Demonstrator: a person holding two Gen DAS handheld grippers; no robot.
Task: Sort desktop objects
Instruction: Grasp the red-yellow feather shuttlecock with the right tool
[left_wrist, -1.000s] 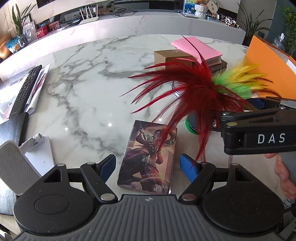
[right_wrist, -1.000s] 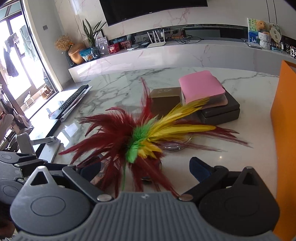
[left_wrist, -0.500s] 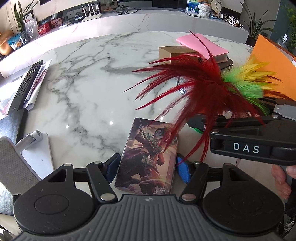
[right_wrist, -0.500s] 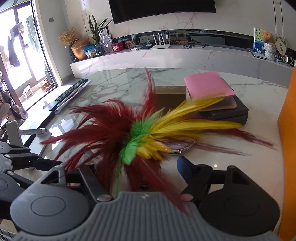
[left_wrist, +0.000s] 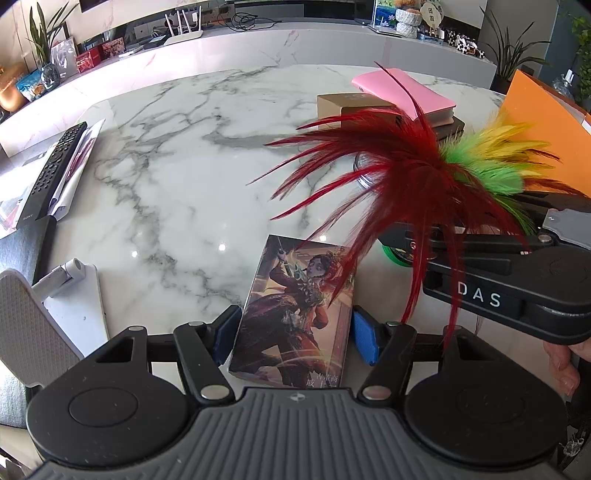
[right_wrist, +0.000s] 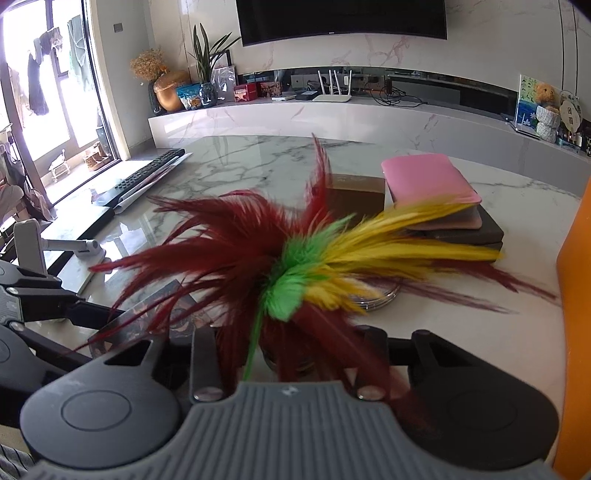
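An illustrated card box (left_wrist: 295, 314) lies flat on the marble table (left_wrist: 177, 177). My left gripper (left_wrist: 291, 332) straddles its near end, blue pads close to both long sides, jaws still slightly wider than the box. My right gripper (right_wrist: 288, 350) is shut on the base of a feather shuttlecock (right_wrist: 295, 273) with red, green and yellow feathers, held above the table. In the left wrist view the shuttlecock (left_wrist: 424, 177) and the right gripper sit just right of the box.
A pink notebook (left_wrist: 406, 94) rests on dark books beside a brown box (left_wrist: 351, 105) at the back. An orange bin (left_wrist: 546, 133) stands at the right. A remote (left_wrist: 55, 166) and a white stand (left_wrist: 66, 291) lie at the left.
My left gripper moved forward around the card box and its jaws narrowed toward the box's sides. My right gripper closed on the shuttlecock's base and lifted it.
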